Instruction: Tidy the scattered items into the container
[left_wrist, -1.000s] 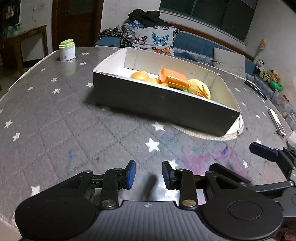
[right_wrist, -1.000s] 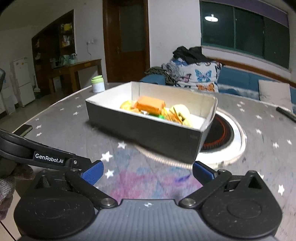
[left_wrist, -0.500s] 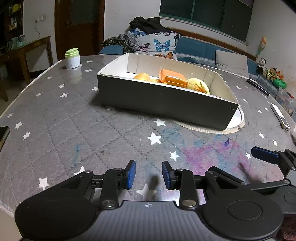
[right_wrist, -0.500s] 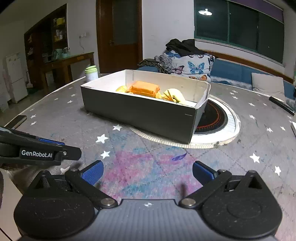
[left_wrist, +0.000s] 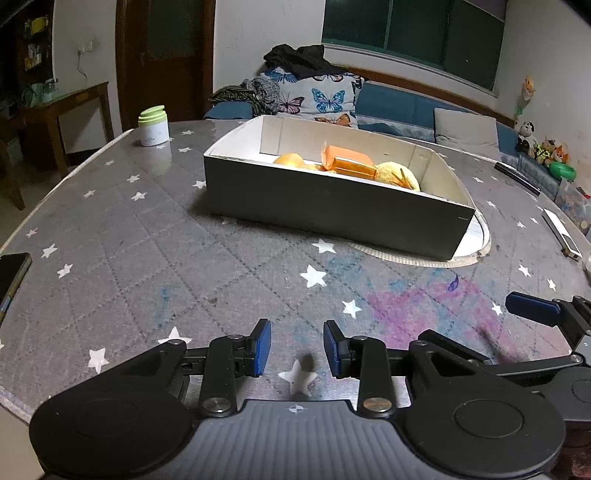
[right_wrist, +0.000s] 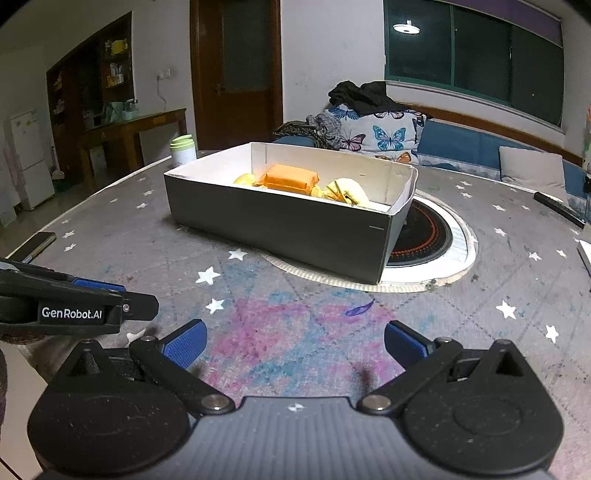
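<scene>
Now both grippers empty: left gripper (left_wrist: 297, 347) jaws narrowly parted, right gripper (right_wrist: 295, 341) spread wide. My risk: nudging box (right_wrist: 280, 225) off desk (left_wrist: 147, 266).

Matte black plastic left gripper (left_wrist: 297, 347) with ribbed grey housing, round black pivot discs, silver screws, flat blue rubber finger pads (left_wrist: 263, 346). Matching black right gripper (right_wrist: 294, 341): textured blue pads (right_wrist: 184, 342), angular linkage arms, white "GenRobot.AI" lettering on the neighbouring black body.

Blue sofa (left_wrist: 406, 107), dark windows (right_wrist: 472, 55), wooden door (right_wrist: 236, 70)
</scene>
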